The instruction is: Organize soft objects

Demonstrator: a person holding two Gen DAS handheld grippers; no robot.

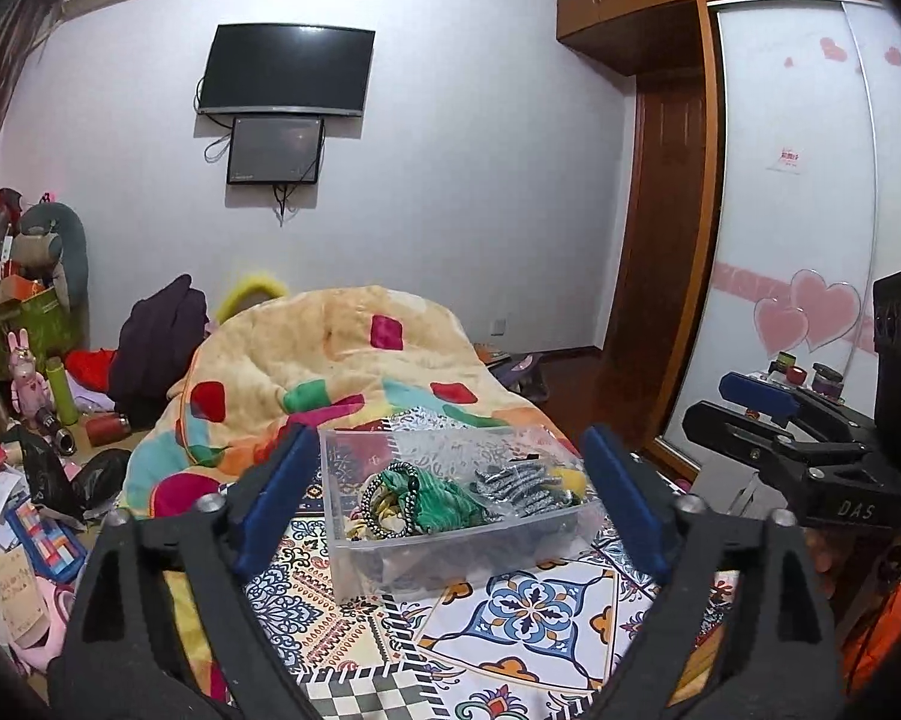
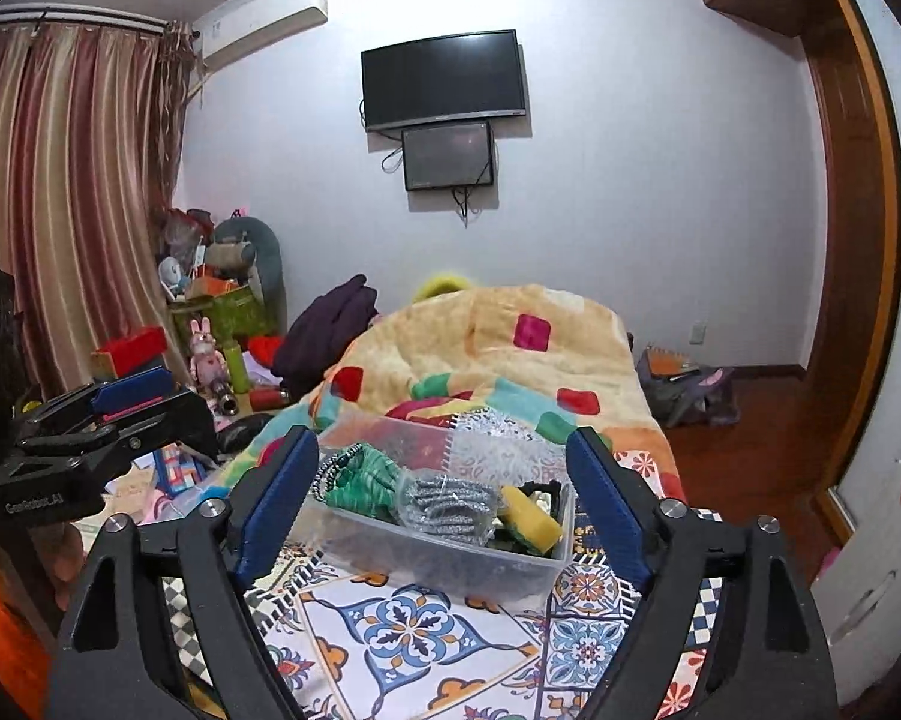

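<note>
Left wrist view looks over a clear plastic bin (image 1: 450,546) standing on a patterned bedsheet (image 1: 528,618), near the middle of the bed, with a heaped patchwork blanket (image 1: 330,360) just behind its far wall. The left gripper (image 1: 450,498) hangs short of the bin with its blue fingers wide apart and nothing between them; the right gripper (image 2: 444,498), seen from its own camera, is spread just as wide and also empty, facing the bin's right front corner. Inside the bin lie a green striped cloth (image 2: 360,480) with a black-and-white cord at the left end, a grey knitted bundle in a clear bag (image 2: 450,507) in the middle, and a yellow sponge (image 2: 531,519) against the right wall. All three look light and limp or squashy, so they should yield under the pads rather than resist. The cloth would best be pinched at a bunched fold, since a single layer may slide out. The bagged bundle looks slippery, so a grip across its thick middle seems safest. The sponge should compress easily and be taken across its short sides. The bin itself looks thin, light and likely to skid on the sheet if nudged.
</note>
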